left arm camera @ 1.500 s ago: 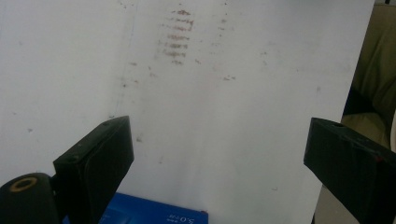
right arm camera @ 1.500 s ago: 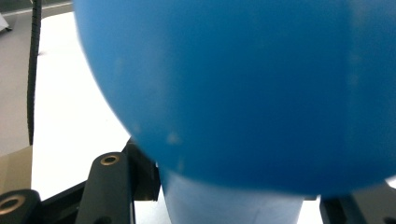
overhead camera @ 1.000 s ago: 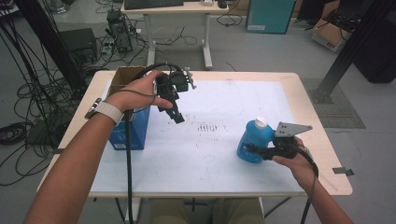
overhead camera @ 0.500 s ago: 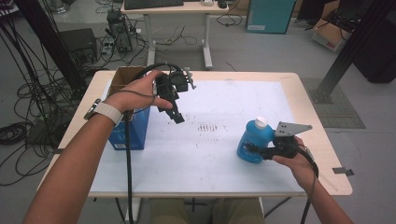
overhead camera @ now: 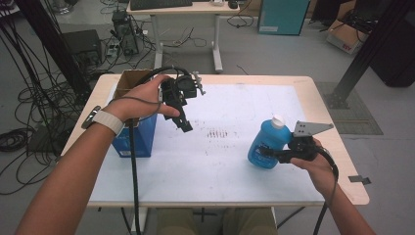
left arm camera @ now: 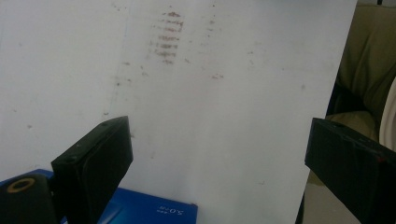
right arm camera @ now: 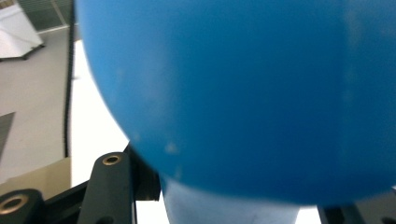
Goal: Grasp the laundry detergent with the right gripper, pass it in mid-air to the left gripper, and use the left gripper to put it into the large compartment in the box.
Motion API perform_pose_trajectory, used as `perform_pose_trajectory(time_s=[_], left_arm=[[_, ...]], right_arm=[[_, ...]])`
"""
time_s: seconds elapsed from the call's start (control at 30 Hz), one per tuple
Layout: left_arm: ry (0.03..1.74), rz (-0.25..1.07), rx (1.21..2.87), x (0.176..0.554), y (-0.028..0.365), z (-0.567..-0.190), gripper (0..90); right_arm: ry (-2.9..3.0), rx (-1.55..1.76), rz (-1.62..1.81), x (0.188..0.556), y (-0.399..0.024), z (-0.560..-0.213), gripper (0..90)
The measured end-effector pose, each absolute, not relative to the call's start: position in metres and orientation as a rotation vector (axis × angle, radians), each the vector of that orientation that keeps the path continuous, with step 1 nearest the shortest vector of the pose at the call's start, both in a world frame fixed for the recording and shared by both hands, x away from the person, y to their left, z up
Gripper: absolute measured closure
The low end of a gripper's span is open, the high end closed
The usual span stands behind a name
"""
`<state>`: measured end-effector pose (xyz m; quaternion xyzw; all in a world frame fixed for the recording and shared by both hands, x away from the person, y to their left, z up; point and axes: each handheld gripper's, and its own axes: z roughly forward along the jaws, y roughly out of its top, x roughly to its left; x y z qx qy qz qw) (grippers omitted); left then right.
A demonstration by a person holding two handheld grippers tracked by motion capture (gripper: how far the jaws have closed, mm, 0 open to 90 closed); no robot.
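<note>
Bottle point(overhead camera: 266, 147), blue with a white cap, sits at lower right of the high view, tilted with its cap toward the upper right and its base on the white table point(overhead camera: 235, 103). Against the frames of the last second almost nothing differs: bottle, box and both hands keep the same places, and the right jaws stay clamped. Going left to right in the high view: a blue box point(overhead camera: 134, 134) stands at the table's left edge, partly behind the left hand point(overhead camera: 139, 100); the left gripper point(overhead camera: 183, 120) hangs above the table just right of the box, well apart from the bottle, its tips pointing down toward the lower right. In the left gripper view its jaws stand wide apart with nothing between them, above the white surface and a corner of the box point(left arm camera: 154, 210). At the right, the right gripper point(overhead camera: 266, 152) clamps the bottle's lower body from the right side, and the right gripper view shows the bottle point(right arm camera: 243, 93) pressed close between its jaws.
</note>
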<state>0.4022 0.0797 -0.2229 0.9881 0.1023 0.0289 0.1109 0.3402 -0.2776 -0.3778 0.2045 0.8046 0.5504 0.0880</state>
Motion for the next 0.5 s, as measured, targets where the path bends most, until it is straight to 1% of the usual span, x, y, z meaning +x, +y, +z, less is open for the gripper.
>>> perform_pose_trajectory(time_s=[0.07,0.17,0.2,0.33,0.4,0.43,0.47,0.5], left_arm=[[0.317,0.081,2.891,0.399,0.079,-0.222,7.8],[0.303,0.096,2.889,0.393,0.076,-0.217,7.6],[0.275,0.102,2.904,0.391,0.075,-0.214,7.5],[0.279,0.113,2.884,0.383,0.070,-0.207,7.3],[0.248,0.113,2.900,0.380,0.068,-0.202,7.3],[0.267,0.102,2.885,0.376,0.067,-0.201,7.3],[0.238,0.098,2.902,0.376,0.066,-0.199,7.2],[0.249,0.091,2.896,0.373,0.065,-0.198,7.2]], right_arm=[[2.406,0.593,1.642,0.340,-0.277,-0.375,43.0],[2.438,0.499,1.664,0.340,-0.271,-0.361,43.0],[2.456,0.493,1.663,0.339,-0.269,-0.358,43.0],[2.512,0.459,1.673,0.335,-0.260,-0.345,43.0],[2.527,0.438,1.681,0.335,-0.256,-0.339,43.0],[2.533,0.419,1.683,0.335,-0.254,-0.336,43.0],[2.538,0.409,1.691,0.335,-0.252,-0.333,43.0],[2.542,0.397,1.697,0.335,-0.251,-0.331,43.0]])
